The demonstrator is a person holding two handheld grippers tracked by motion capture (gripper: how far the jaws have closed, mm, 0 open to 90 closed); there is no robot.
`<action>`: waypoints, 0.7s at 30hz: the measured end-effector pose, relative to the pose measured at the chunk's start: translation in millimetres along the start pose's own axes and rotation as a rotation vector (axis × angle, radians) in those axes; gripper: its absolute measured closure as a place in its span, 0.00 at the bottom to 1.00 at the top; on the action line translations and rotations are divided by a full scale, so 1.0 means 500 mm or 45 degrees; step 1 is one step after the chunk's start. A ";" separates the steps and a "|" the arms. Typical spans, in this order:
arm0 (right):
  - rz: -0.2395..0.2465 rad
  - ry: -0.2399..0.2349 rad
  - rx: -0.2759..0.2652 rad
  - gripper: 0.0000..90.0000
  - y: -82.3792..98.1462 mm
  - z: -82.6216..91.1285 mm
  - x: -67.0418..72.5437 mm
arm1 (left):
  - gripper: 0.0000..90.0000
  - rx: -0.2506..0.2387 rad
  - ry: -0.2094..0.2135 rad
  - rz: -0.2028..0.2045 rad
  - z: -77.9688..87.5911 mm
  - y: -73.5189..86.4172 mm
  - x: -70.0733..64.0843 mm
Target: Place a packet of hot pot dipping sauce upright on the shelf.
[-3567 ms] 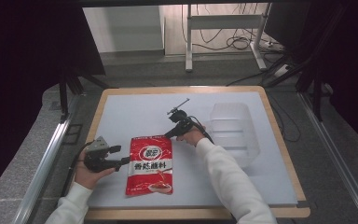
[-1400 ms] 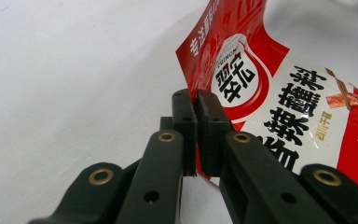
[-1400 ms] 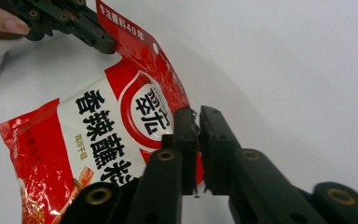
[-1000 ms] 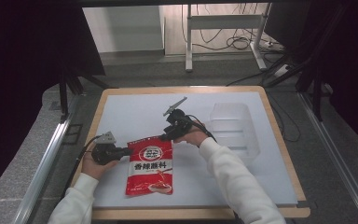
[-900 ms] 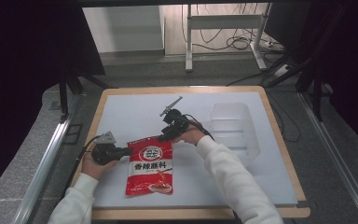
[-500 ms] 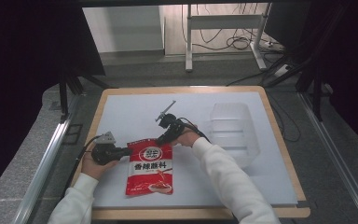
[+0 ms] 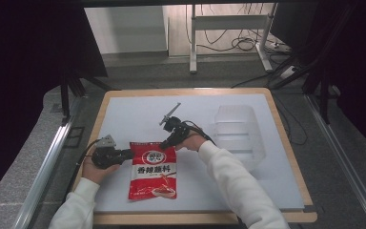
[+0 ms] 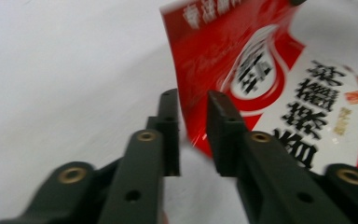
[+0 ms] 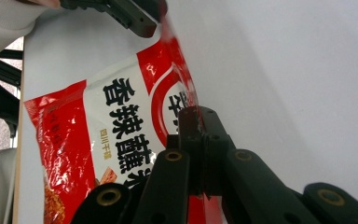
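Red seasoning pouch (image 7: 153,170) flat on the white desk (image 7: 124,119), print side up, top seam toward the far edge and just in front of the person. Right claw (image 7: 164,145) pressed together on the pouch's top right corner, seam pinched between the pads in the right gripper view (image 9: 198,122); grip set at the very edge, probably to anchor that corner or to lift it without crushing the contents. Left claw (image 7: 129,153) at the top left corner, jaws just opening and now slightly apart, with the seam edge (image 8: 191,112) standing in the gap but not pressed; release on this side likely meant to hand the pouch over to the right claw, or to allow a fresh bite. Corner visibly raised off the desk in the left gripper view. Clear plastic bin (image 7: 238,129) well apart to the right, a plausible destination for the pouch. Both claws kept low and level, suited to a thin, flat seam.
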State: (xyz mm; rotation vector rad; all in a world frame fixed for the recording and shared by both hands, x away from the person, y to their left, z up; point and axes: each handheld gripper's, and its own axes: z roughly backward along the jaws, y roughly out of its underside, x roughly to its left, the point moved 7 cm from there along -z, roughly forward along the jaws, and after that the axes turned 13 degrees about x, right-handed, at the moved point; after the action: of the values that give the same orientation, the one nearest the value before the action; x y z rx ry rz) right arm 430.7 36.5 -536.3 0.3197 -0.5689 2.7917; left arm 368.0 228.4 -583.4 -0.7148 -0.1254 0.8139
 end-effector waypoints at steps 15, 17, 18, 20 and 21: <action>-0.032 -0.108 -0.142 0.99 0.005 0.094 0.027 | 0.57 -0.074 -0.074 0.087 0.036 0.008 0.018; -0.031 -0.109 -0.152 0.99 0.004 0.110 0.035 | 0.57 -0.077 -0.073 0.088 0.038 0.008 0.017; -0.027 -0.109 -0.159 0.99 0.003 0.119 0.039 | 0.57 -0.078 -0.075 0.087 0.038 0.008 0.016; -0.015 -0.114 -0.176 0.99 0.001 0.136 0.049 | 0.56 -0.075 -0.080 0.085 0.038 0.008 0.016; -0.008 -0.122 -0.184 0.99 0.001 0.145 0.055 | 0.55 -0.074 -0.085 0.085 0.039 0.008 0.016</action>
State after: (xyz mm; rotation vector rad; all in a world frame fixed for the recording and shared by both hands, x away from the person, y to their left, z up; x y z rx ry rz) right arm 416.3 12.7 -464.1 0.4253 -0.7857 2.7219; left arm 364.1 246.5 -572.6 -0.7497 -0.1863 0.9012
